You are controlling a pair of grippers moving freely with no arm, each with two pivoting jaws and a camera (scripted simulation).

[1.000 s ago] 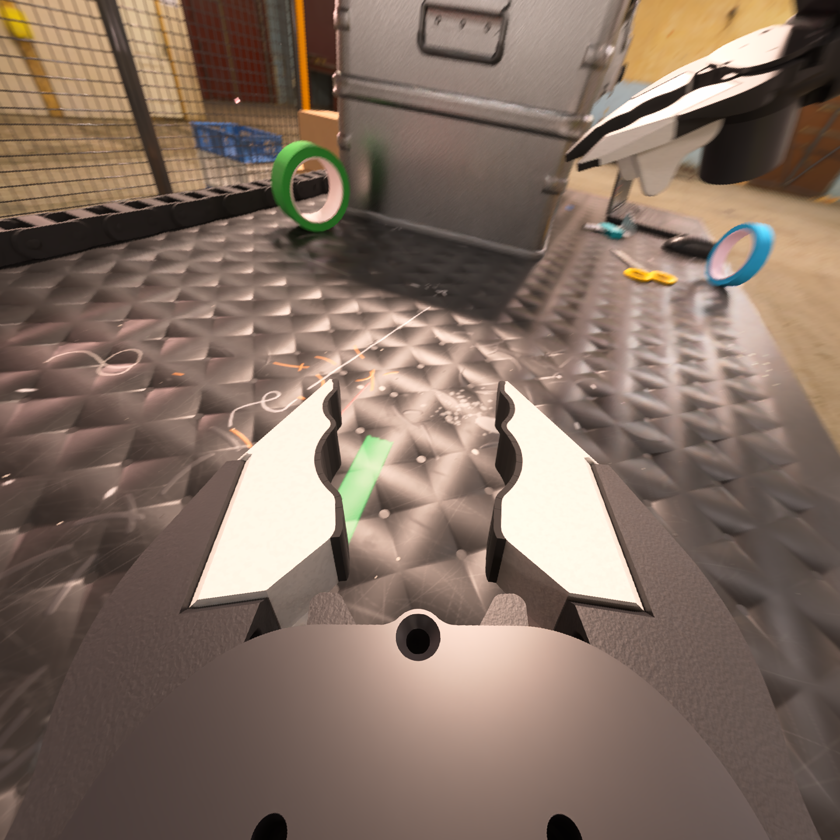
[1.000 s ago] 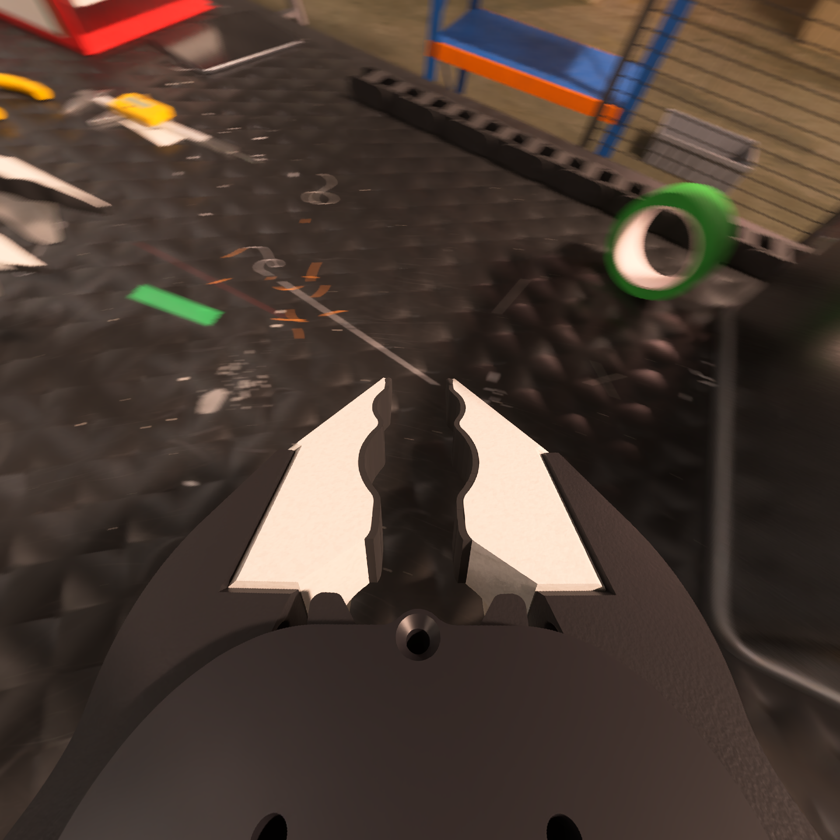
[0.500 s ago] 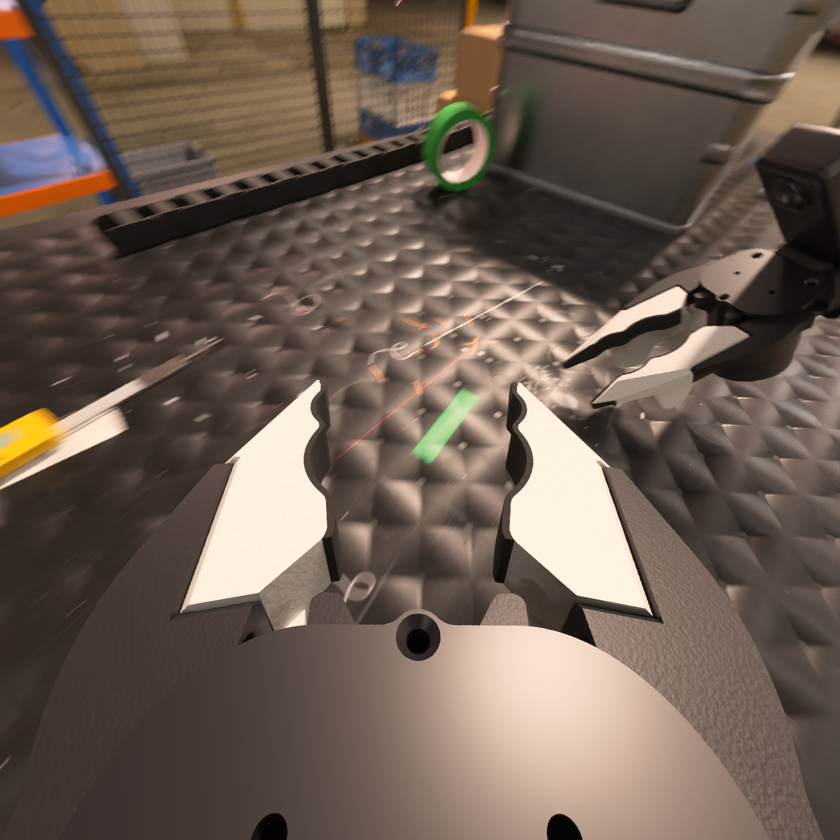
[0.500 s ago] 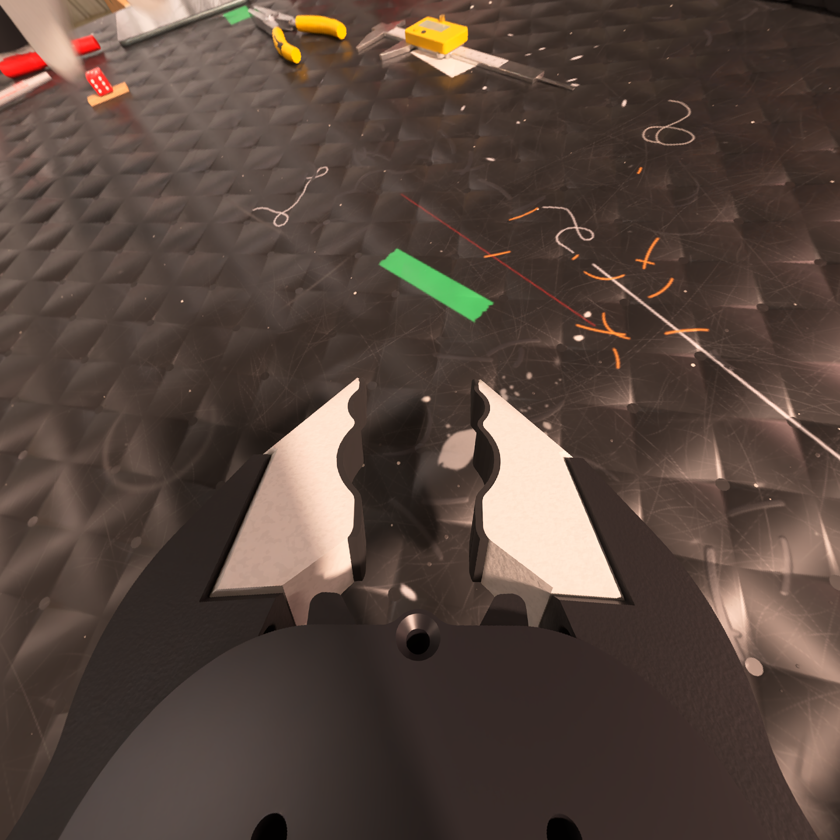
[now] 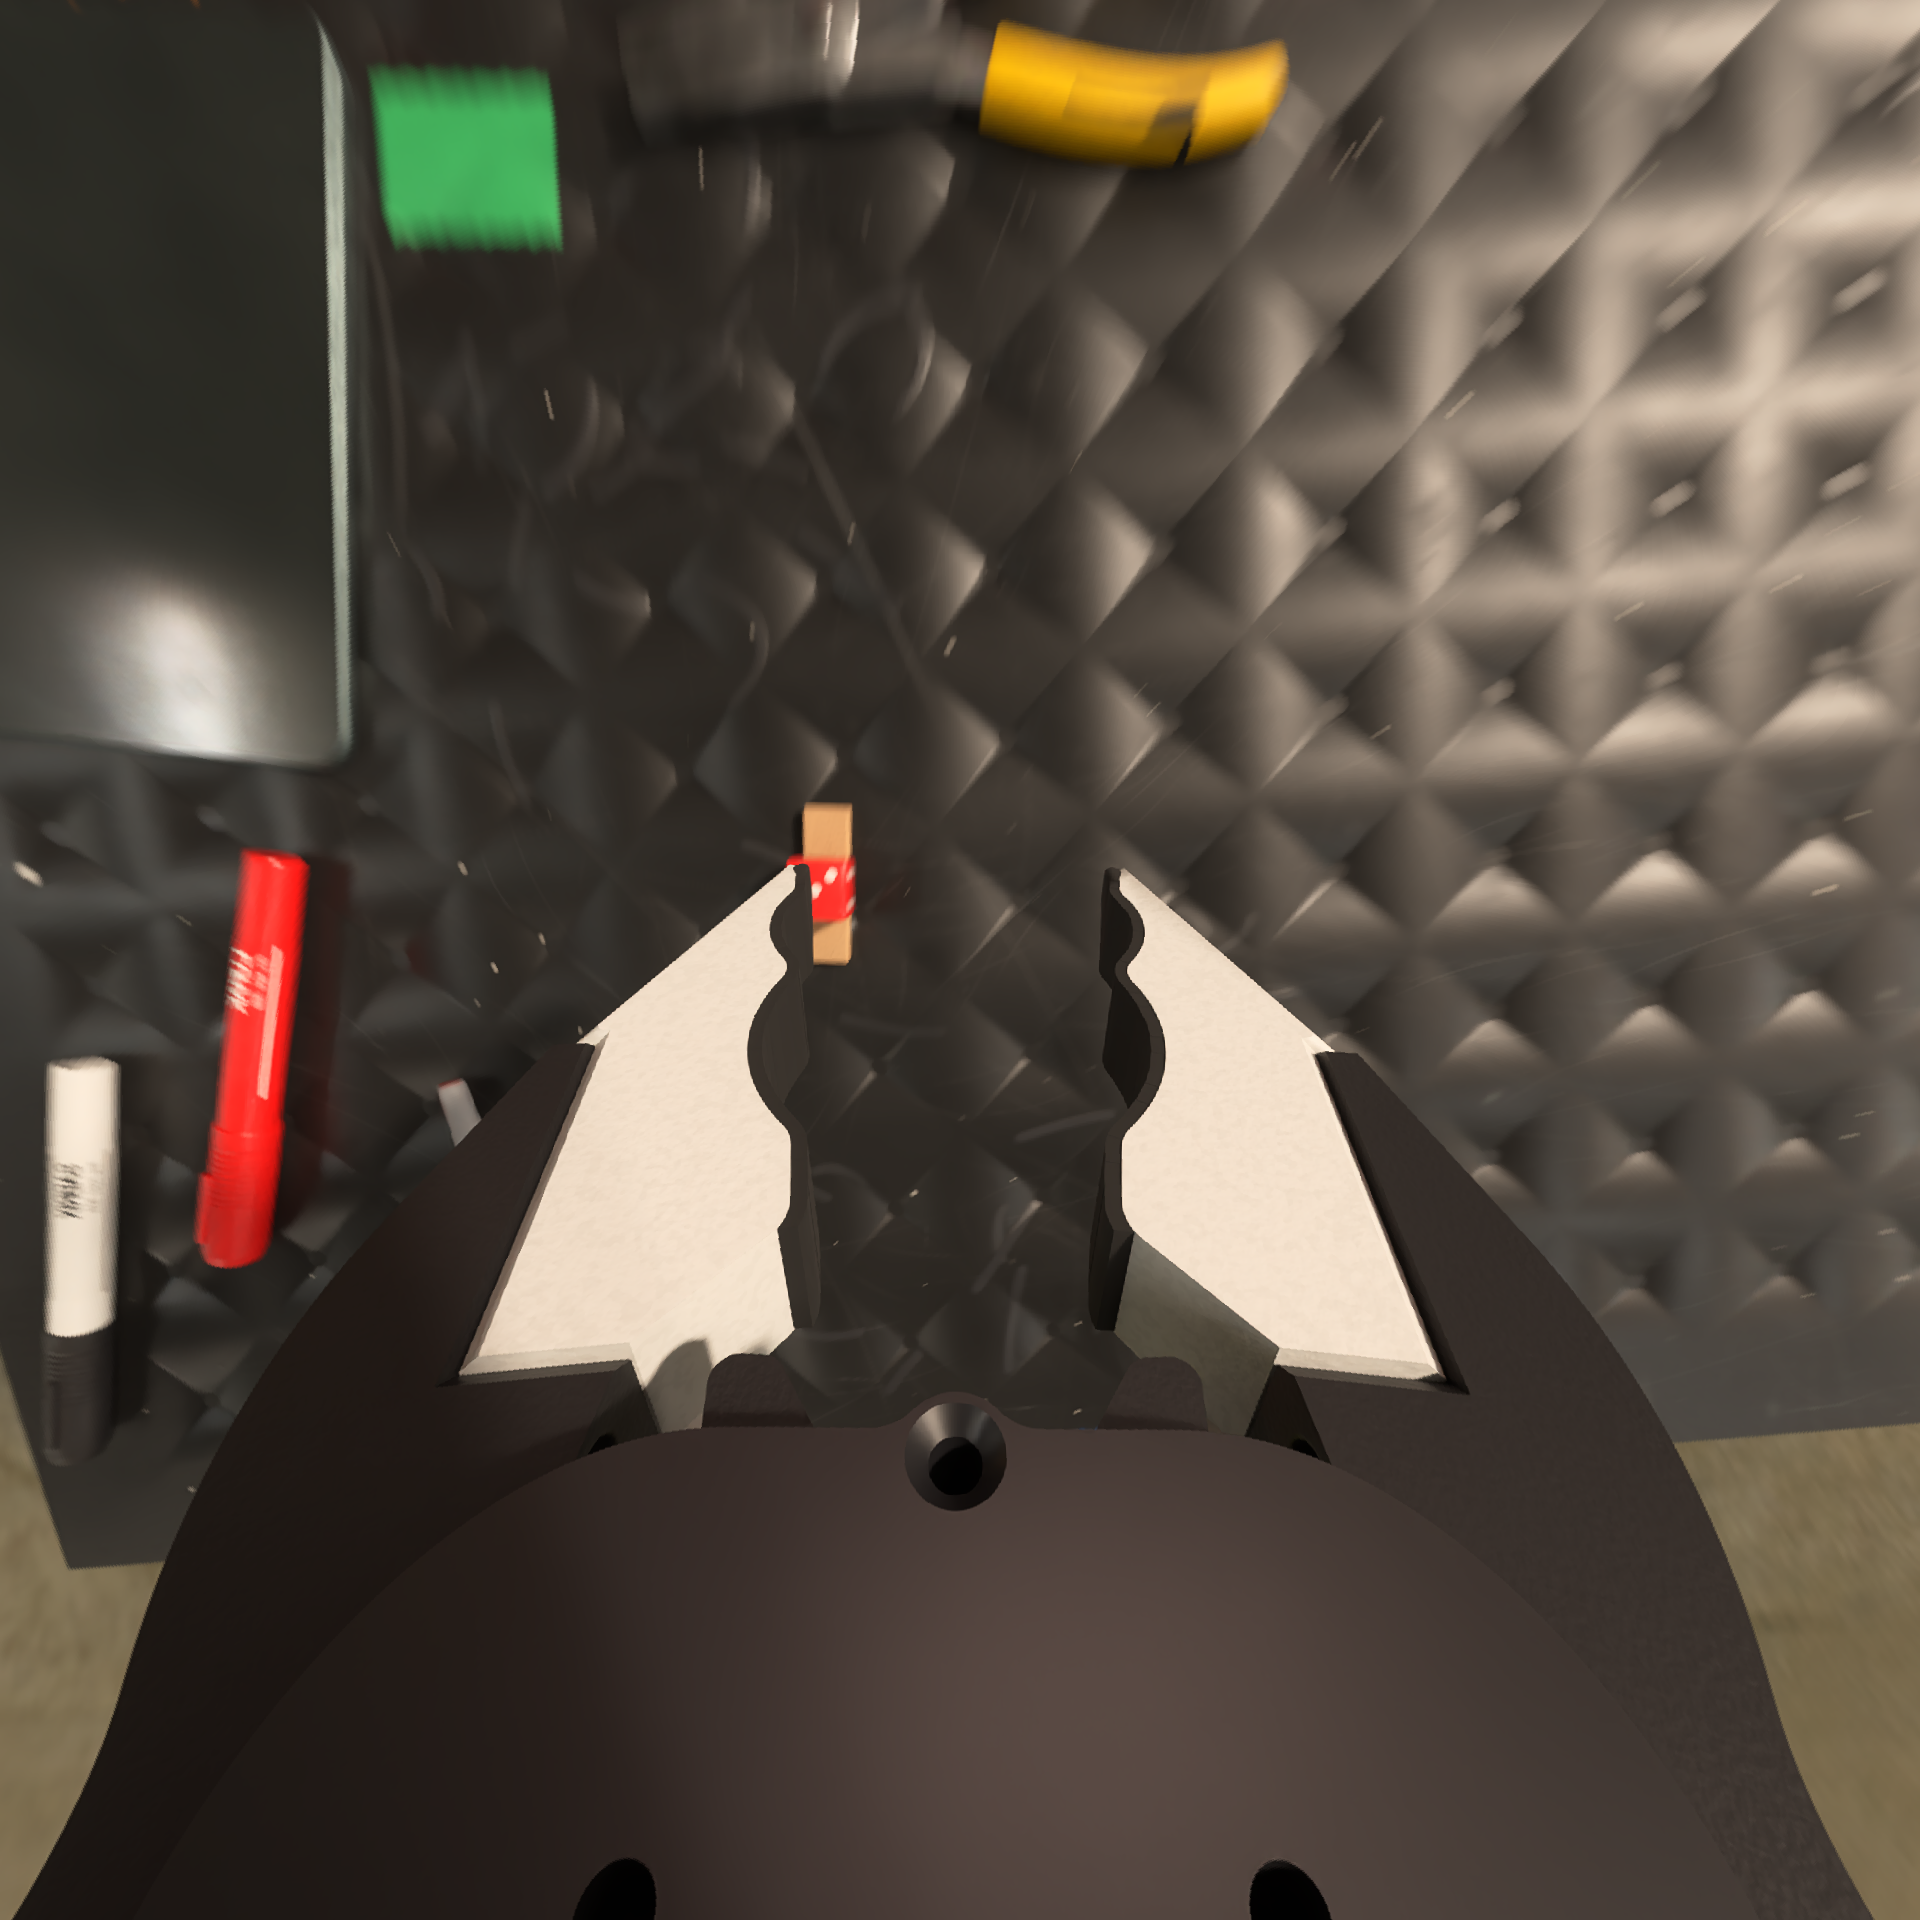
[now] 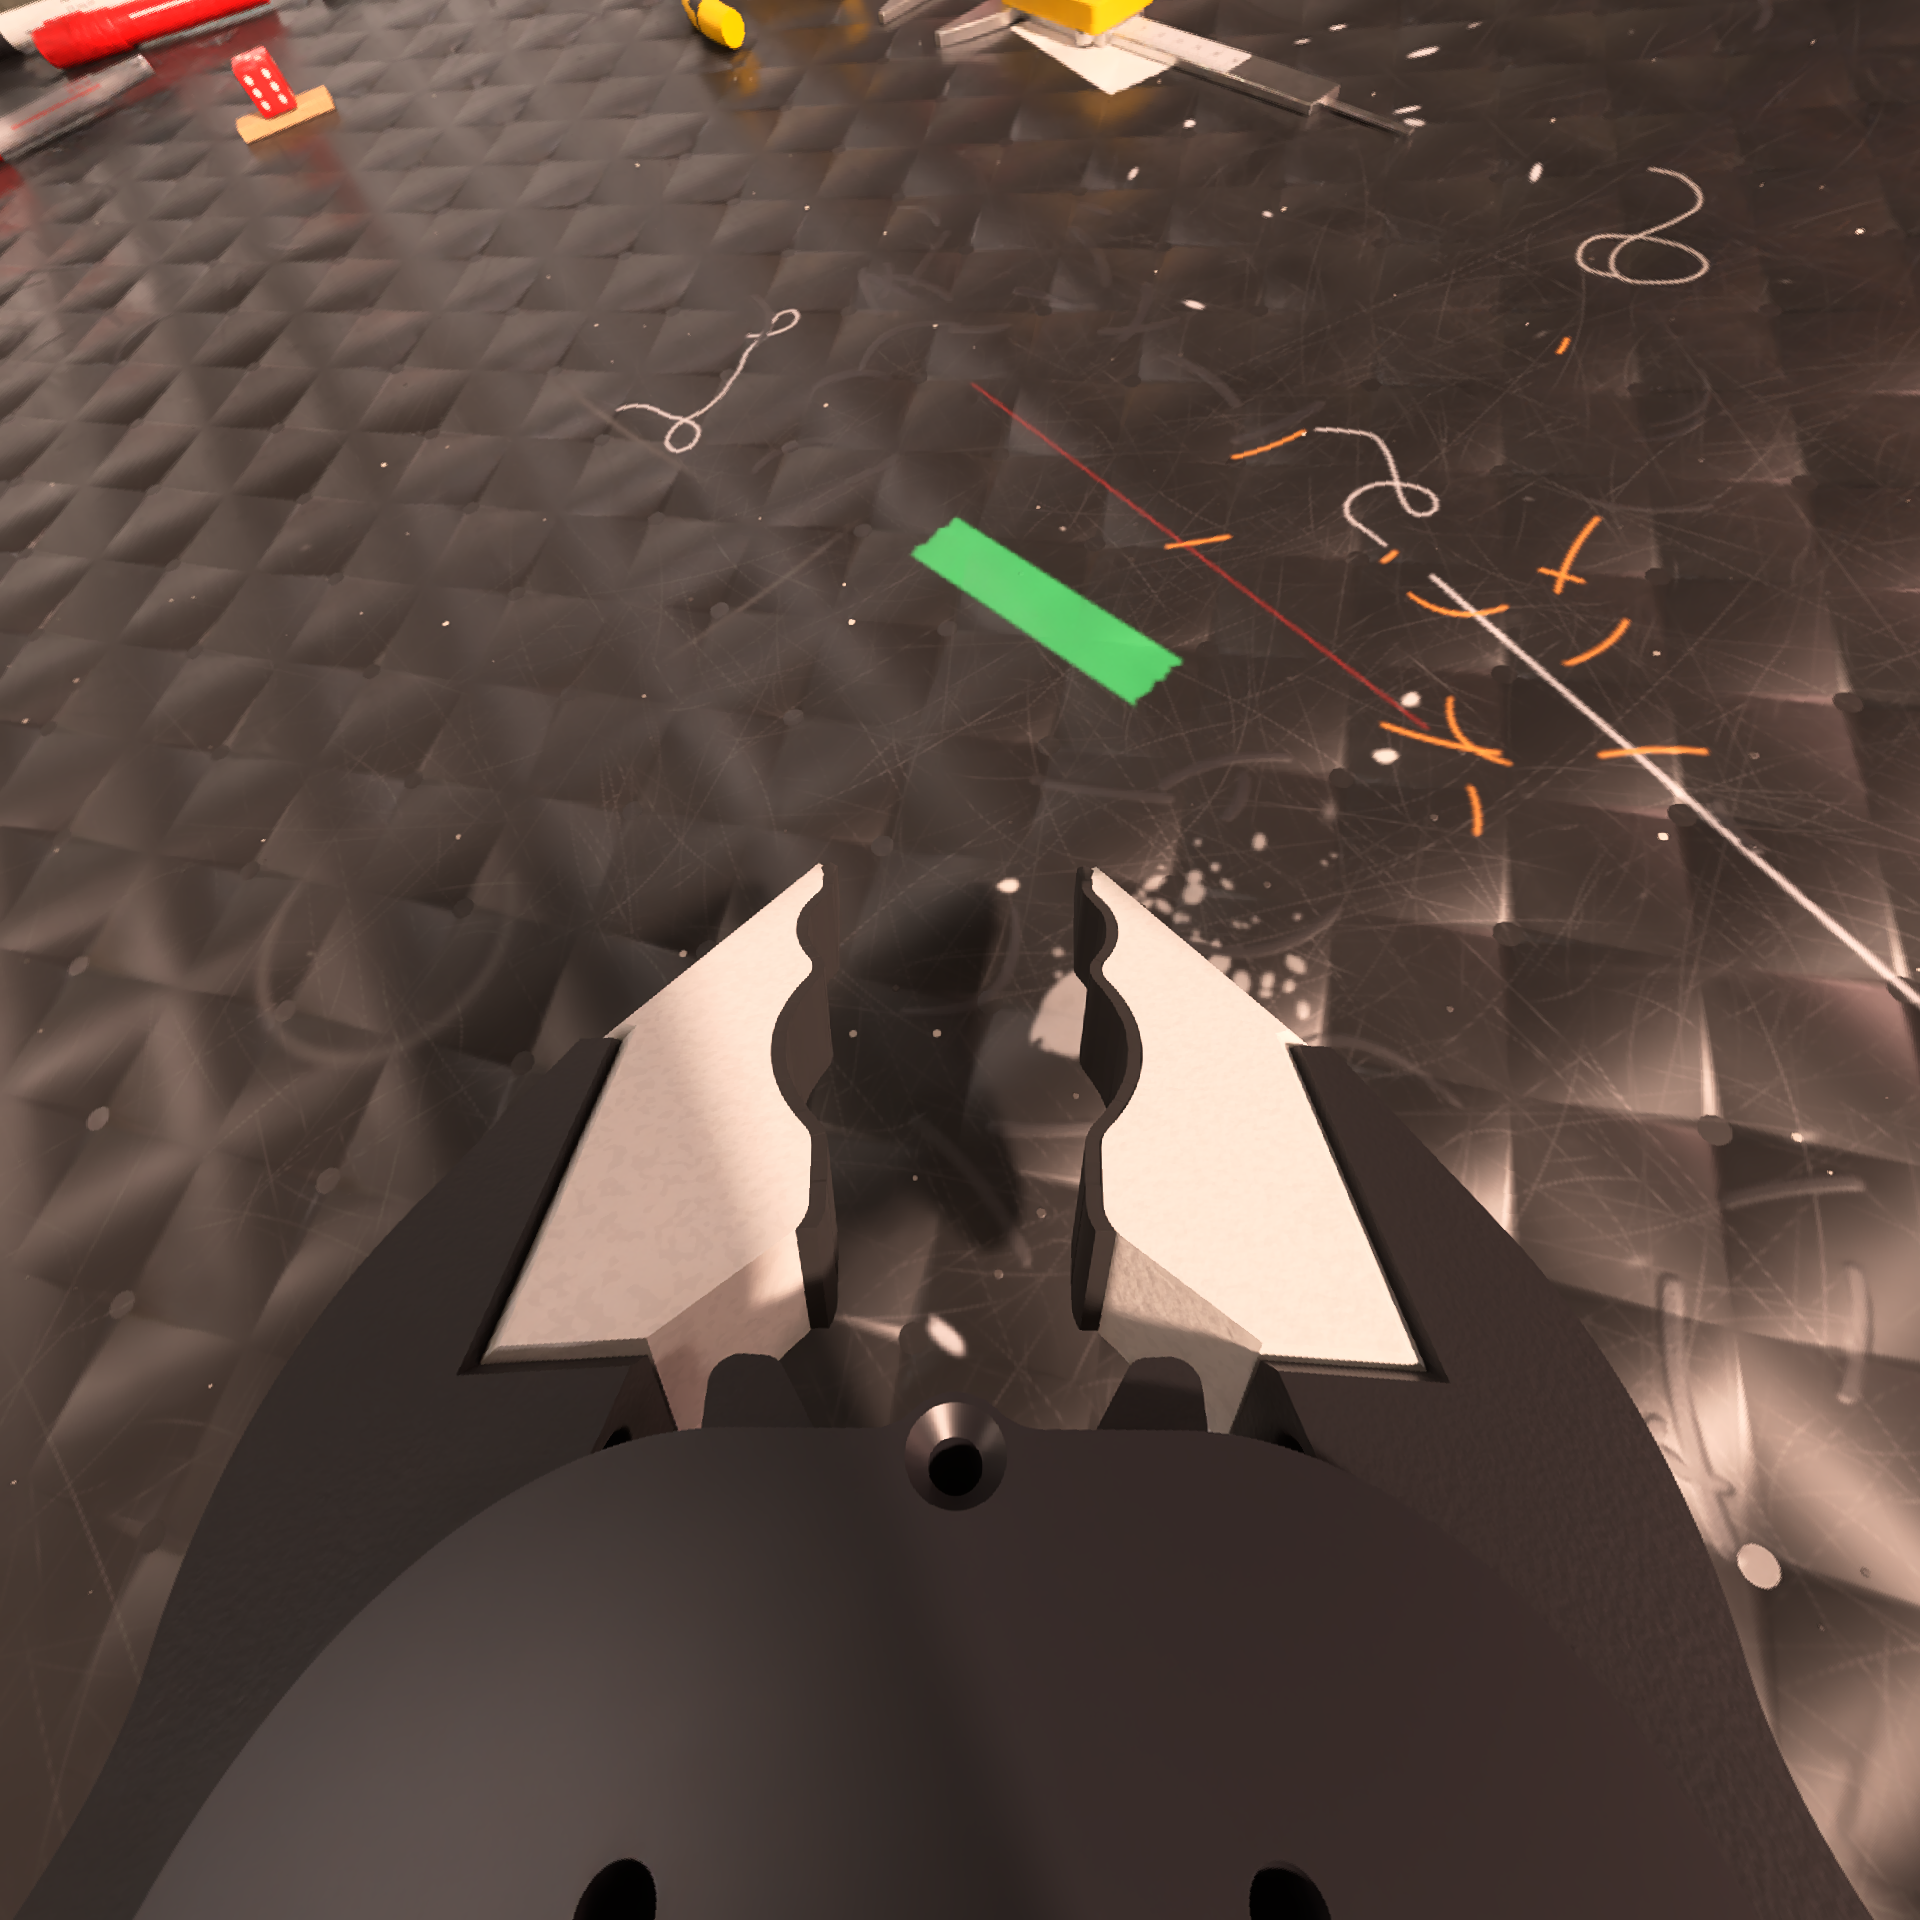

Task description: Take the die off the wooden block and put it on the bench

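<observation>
The red die (image 5: 834, 891) sits mid-way along the wooden block (image 5: 828, 831), whose long axis runs near-to-far; both the left hand-held gripper (image 5: 954, 883) and the right hand-held gripper (image 6: 954, 883) gape half-open, empty.

A red marker (image 5: 255, 1055) lies beside a white one (image 5: 78, 1236); the blurred yellow handle (image 5: 1132, 94) may be pliers.
</observation>
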